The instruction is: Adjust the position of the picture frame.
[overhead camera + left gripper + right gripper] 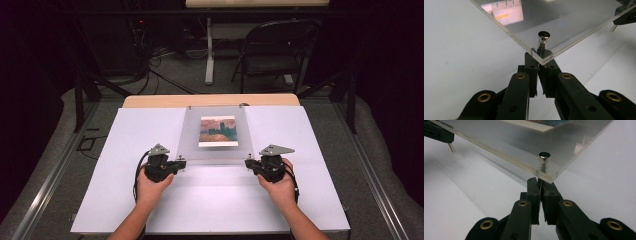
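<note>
High view: a clear acrylic panel (216, 135) lies at the centre of a white table top (150, 200), its far edge toward the wooden strip at the back. A small painted picture (218, 131) sits under or inside the panel, near its middle. The left gripper (183, 163) is at the panel's near left corner and the right gripper (248, 163) at its near right corner. Each is held in one hand, with the forearms entering from the bottom edge. A grey three-cornered plate sits on top of each gripper. A dark folding chair (272, 50) stands on the floor beyond the table.

Left gripper view: the two black jaws are drawn together with only a thin slit between them, clamped on the corner of the acrylic panel (554, 27), directly below a metal standoff pin (543, 37) that passes through the panel. The corner sits raised above the white surface. The other gripper (624, 17) is at the upper right, at the panel's far corner, with a thin pin projecting below it.

Right gripper view: the jaws are likewise closed to a narrow gap, clamped on the corner of the acrylic panel (524, 142) beneath a second metal standoff pin (544, 158). The panel corner is lifted clear of the white surface. The picture's edge (541, 124) appears at the top. The other gripper (439, 133) is at the upper left corner
</note>
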The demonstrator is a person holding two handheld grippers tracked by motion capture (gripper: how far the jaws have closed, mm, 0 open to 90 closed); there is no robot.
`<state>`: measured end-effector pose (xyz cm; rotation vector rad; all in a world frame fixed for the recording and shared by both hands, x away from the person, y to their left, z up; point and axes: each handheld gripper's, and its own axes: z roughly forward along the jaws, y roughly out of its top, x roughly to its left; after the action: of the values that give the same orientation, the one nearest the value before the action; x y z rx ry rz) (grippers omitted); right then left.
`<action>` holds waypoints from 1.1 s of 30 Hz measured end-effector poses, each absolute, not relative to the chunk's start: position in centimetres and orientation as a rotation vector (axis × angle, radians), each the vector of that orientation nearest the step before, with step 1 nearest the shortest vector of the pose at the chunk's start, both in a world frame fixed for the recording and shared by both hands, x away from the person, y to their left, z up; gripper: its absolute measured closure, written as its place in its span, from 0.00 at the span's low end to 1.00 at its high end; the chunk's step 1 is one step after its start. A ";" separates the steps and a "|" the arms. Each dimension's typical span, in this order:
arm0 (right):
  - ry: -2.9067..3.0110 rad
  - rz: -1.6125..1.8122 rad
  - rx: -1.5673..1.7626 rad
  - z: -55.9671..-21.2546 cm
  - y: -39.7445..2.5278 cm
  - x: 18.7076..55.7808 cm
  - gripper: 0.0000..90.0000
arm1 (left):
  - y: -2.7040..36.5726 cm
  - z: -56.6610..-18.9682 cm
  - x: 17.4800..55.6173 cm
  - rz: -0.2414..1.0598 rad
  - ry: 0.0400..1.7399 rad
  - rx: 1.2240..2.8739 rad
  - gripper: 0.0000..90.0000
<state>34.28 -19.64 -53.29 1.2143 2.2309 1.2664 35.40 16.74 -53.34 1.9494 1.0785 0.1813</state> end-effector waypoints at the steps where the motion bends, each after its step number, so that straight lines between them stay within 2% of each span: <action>1: 2.233 1.262 1.209 -53.4 -19.6 34.3 0.95 | 16.7 -53.4 35.4 0.182 1.081 1.948 0.94; 33: 2.279 1.181 1.219 -55.3 -19.6 34.4 0.95 | 16.4 -55.3 35.2 0.162 1.094 1.973 0.92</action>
<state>34.36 -19.58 -55.33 1.2186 2.2791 1.1814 35.23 16.40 -55.26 1.9726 1.0940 0.1621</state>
